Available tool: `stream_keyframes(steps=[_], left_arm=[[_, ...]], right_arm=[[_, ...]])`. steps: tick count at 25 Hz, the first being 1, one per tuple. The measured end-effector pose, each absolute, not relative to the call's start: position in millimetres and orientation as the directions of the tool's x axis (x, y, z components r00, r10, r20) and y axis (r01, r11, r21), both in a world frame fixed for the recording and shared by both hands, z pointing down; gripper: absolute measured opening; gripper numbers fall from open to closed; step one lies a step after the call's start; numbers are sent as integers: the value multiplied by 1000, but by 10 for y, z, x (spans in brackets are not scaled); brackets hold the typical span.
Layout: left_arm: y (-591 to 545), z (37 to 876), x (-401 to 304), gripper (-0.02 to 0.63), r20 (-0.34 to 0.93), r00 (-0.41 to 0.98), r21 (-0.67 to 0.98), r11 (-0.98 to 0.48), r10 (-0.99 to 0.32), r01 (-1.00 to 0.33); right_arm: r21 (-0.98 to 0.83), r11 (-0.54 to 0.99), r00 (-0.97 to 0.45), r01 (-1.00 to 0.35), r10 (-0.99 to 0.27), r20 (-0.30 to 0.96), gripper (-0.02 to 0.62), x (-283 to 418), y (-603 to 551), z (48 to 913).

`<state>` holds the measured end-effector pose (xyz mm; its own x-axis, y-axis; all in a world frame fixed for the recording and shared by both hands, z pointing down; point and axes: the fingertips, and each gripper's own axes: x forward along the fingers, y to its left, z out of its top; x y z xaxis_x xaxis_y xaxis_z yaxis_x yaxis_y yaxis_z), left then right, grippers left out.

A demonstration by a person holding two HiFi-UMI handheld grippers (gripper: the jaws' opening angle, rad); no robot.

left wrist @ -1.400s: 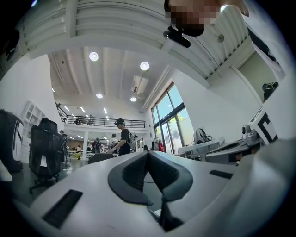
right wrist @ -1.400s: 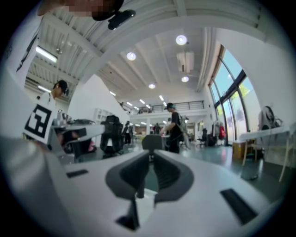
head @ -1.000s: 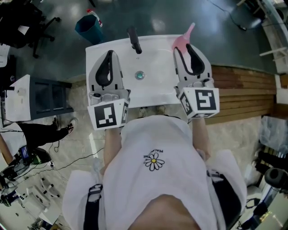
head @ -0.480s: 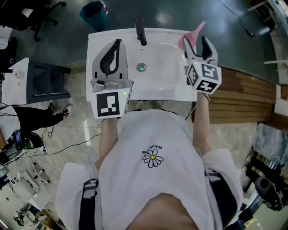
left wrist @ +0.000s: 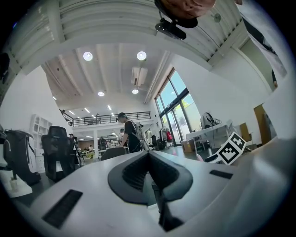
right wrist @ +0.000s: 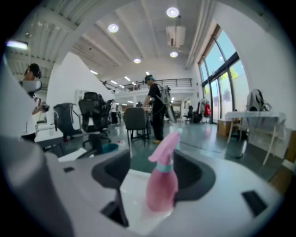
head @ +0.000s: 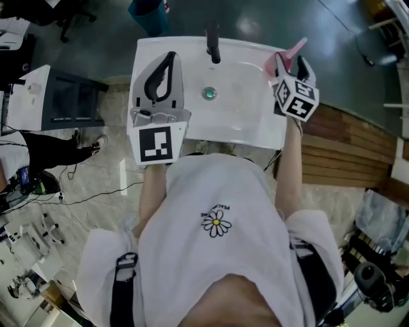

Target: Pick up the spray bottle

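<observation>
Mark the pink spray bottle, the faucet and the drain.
pink spray bottle (right wrist: 162,187), right gripper view, on its body.
faucet (head: 213,45), head view, on its black spout.
drain (head: 209,93), head view, on its round centre.

A white sink has a black faucet at its far edge and a round drain in the basin. A teal bin stands beyond it, wooden boards lie at its right, and a dark rack stands at its left.
</observation>
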<state>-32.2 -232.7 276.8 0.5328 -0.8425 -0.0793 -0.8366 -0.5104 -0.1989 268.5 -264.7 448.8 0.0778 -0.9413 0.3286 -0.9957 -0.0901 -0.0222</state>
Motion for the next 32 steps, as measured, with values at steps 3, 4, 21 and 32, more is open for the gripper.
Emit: stream_keyframes(steps=[3, 4, 21, 32], left_arm=[[-2320, 2779, -318, 17, -72, 527, -217, -503, -847, -837], [-2319, 2785, -312, 17, -69, 527, -225, -502, -847, -835], [-2277, 2860, -242, 17, -31, 512, -320, -476, -859, -819], [-2216, 2922, -297, 17, -6, 491, -372, -454, -871, -810]], right_arm=[[-38, -89, 72, -995, -942, 329, 284, 2709, -2728, 4515], [-38, -91, 73, -995, -942, 329, 284, 2720, -2754, 4527], [17, -109, 107, -994, -907, 408, 259, 2911, -2955, 4859], [-22, -154, 133, -988, -912, 387, 166, 2995, -2927, 4826]])
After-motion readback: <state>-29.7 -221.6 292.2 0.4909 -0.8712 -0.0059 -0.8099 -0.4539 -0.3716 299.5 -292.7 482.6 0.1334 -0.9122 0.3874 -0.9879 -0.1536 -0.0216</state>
